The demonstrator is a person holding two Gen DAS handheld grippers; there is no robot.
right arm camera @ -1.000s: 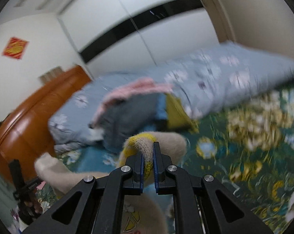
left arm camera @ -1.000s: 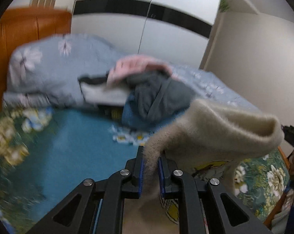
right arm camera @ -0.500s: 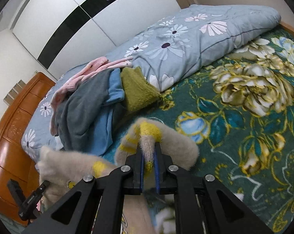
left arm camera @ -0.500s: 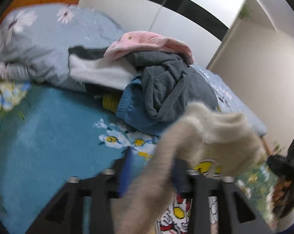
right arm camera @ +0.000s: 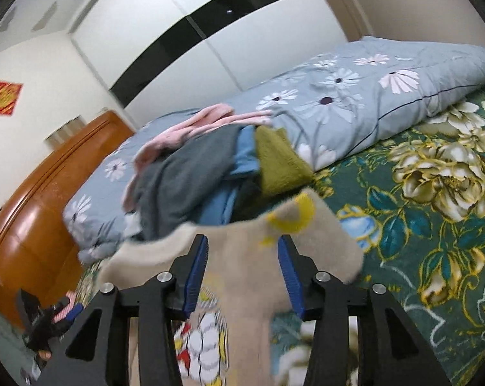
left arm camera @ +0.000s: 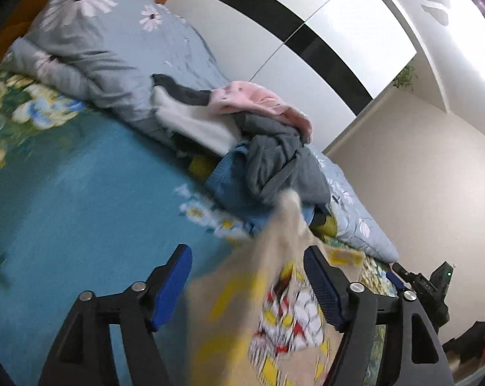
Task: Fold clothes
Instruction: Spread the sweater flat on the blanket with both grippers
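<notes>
A beige fleece top (left arm camera: 268,302) with a yellow, red and white cartoon print lies between the fingers of my left gripper (left arm camera: 247,273), which is open and no longer grips it. In the right wrist view the same beige top (right arm camera: 242,257), with a yellow cuff, falls loose between the fingers of my right gripper (right arm camera: 242,270), also open. The top is motion-blurred in both views. The other gripper (left arm camera: 428,286) shows at the lower right of the left view.
A pile of clothes (left arm camera: 268,157) in pink, grey, blue and olive lies against a folded blue floral duvet (right arm camera: 354,96). The bed has a green and teal floral sheet (right arm camera: 435,209). An orange wooden headboard (right arm camera: 33,218) and a white wardrobe (right arm camera: 210,41) stand behind.
Both grippers have opened and let go of the beige top, which drops toward the bed. Both cameras have tilted down toward the bed.
</notes>
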